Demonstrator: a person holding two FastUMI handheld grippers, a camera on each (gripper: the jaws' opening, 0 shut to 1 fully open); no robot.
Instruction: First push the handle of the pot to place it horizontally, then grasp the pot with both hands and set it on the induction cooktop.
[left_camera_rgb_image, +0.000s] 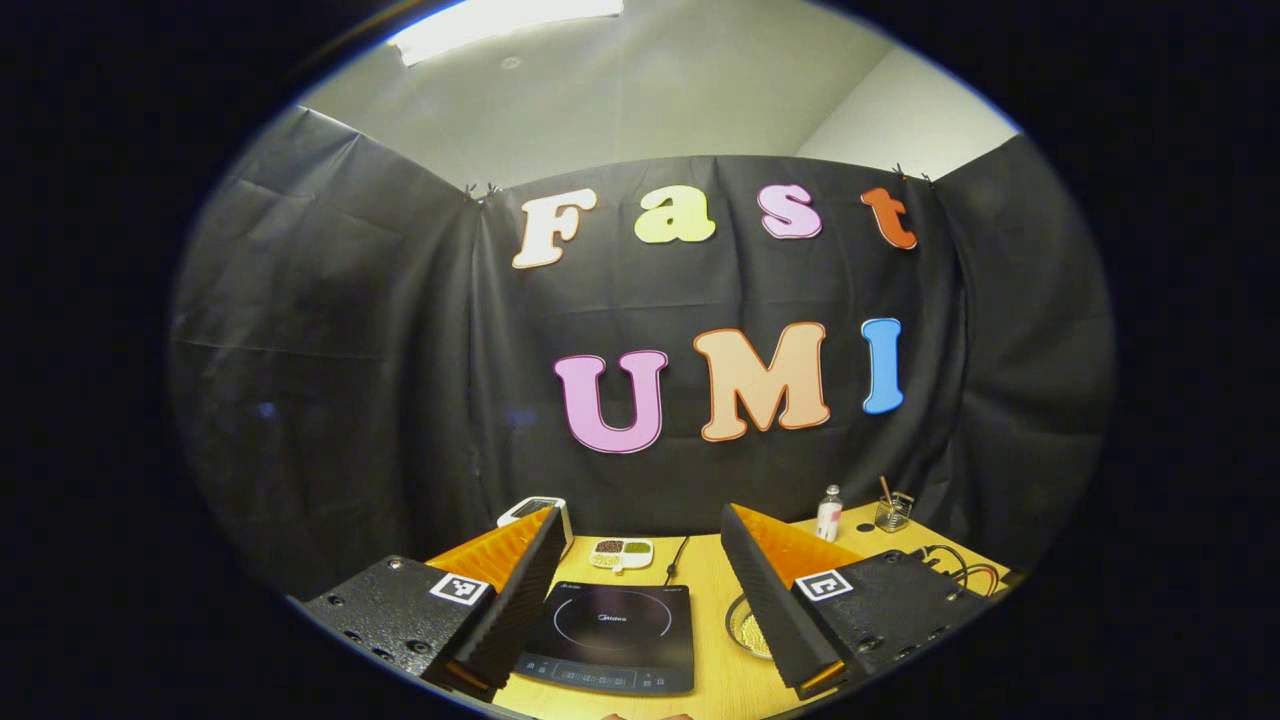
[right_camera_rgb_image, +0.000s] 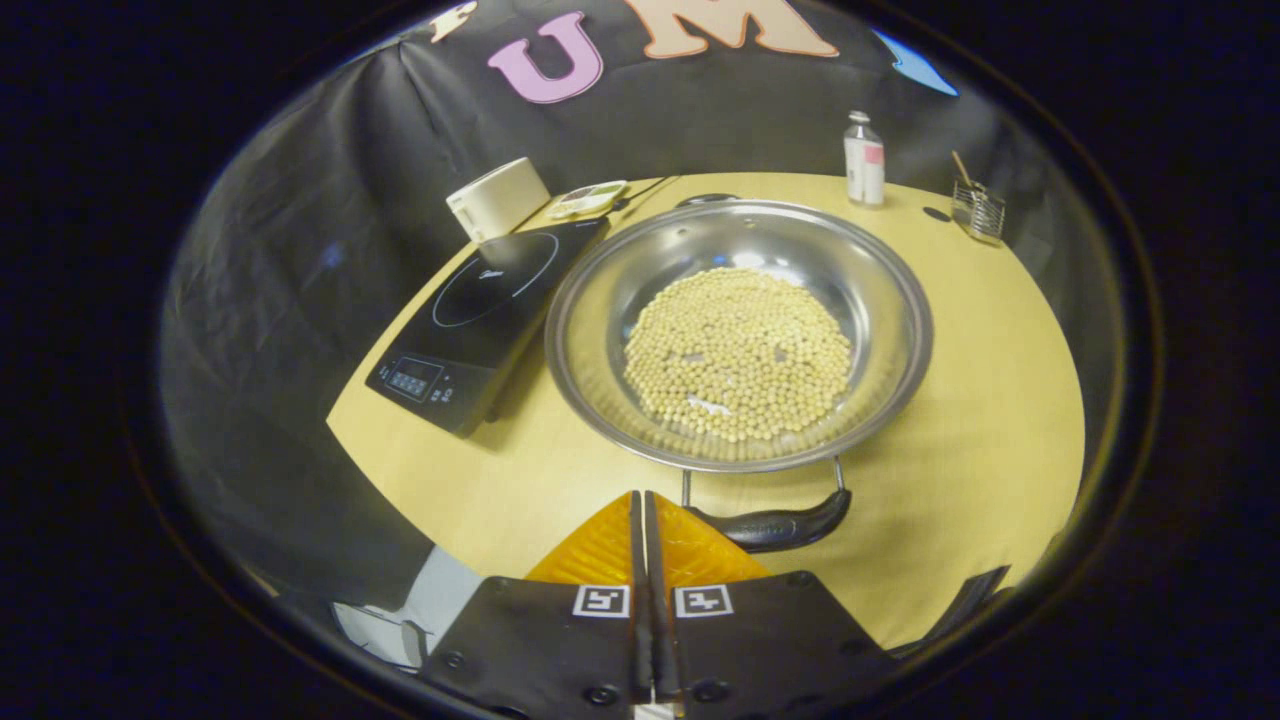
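Left gripper view: my left gripper (left_camera_rgb_image: 640, 560) is held high and level, fingers spread wide with nothing between them. Through the gap, below and ahead, I see the cooktop (left_camera_rgb_image: 612, 625) flat on the table (left_camera_rgb_image: 710, 690). Just past the right finger a sliver of the pot (left_camera_rgb_image: 745, 628) rim shows, beside the cooktop's right edge. Beyond the fingertips, near the wall: a small tray (left_camera_rgb_image: 621, 553), a bottle (left_camera_rgb_image: 829, 513), a wire holder (left_camera_rgb_image: 893, 512).

Right gripper view: my right gripper (right_camera_rgb_image: 640, 500) has its fingers clenched together, gripping nothing. The pot (right_camera_rgb_image: 740, 335) sits straight ahead of the tips, wide and shallow, holding a bed of pale beans (right_camera_rgb_image: 738, 355). Its near handle (right_camera_rgb_image: 775, 522) lies just right of the fingertips, close by or perhaps brushing the right finger; I cannot tell if there is contact. The cooktop (right_camera_rgb_image: 480, 315) is ahead and left of the fingers, its edge touching or nearly touching the pot's left rim.

Step in hand, as I judge it: the handle push, with the closed right fingers as the pusher. The handle already looks close to level across my view. Next move calls for a short sideways nudge on the handle, gently, so the beans stay put, then bringing the left gripper down to the far rim for the two-handed lift.
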